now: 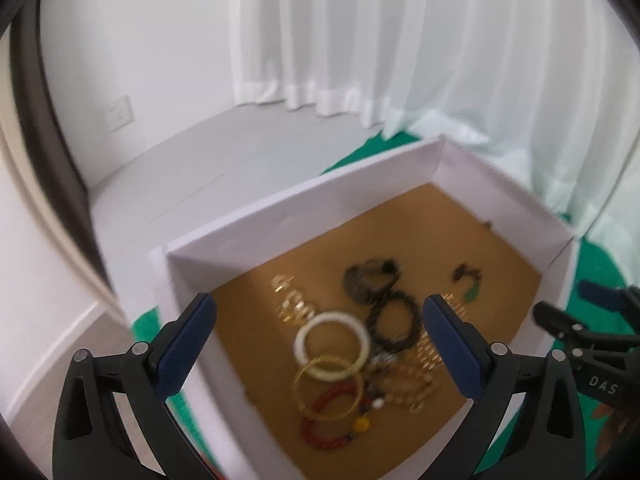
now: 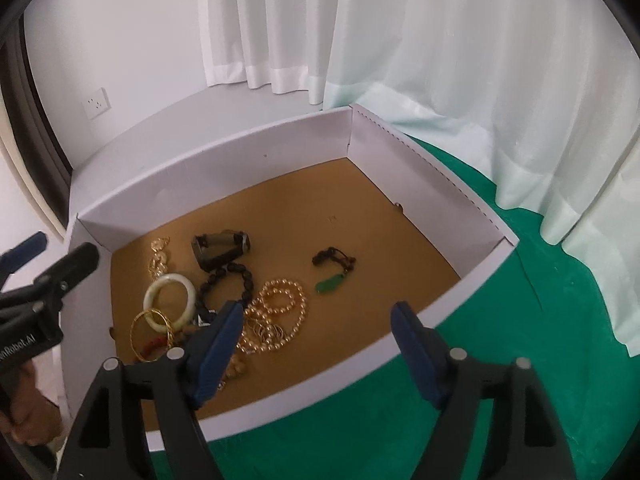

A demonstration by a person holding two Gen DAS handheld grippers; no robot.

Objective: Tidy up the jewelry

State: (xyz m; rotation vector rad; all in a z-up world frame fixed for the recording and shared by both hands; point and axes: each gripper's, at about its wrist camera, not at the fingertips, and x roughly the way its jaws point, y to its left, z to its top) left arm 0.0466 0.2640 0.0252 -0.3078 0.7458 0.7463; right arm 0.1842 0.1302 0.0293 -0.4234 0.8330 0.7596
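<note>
Hovered over the box (image 2: 420, 312) with left gripper (image 1: 320, 332) and right gripper (image 2: 316, 340) gaping, empty. Judged the white bangle (image 2: 170, 300) stiff, slippery, breakable — best pinched across its rim.

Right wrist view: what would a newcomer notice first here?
A white box with a brown floor sits on a green cloth, holding a tangle of jewelry at its near left: a pale bangle, a pearl necklace and a black bead bracelet. A green pendant lies apart, toward the middle. The right gripper hangs over the near edge, jaws open and empty.
</note>
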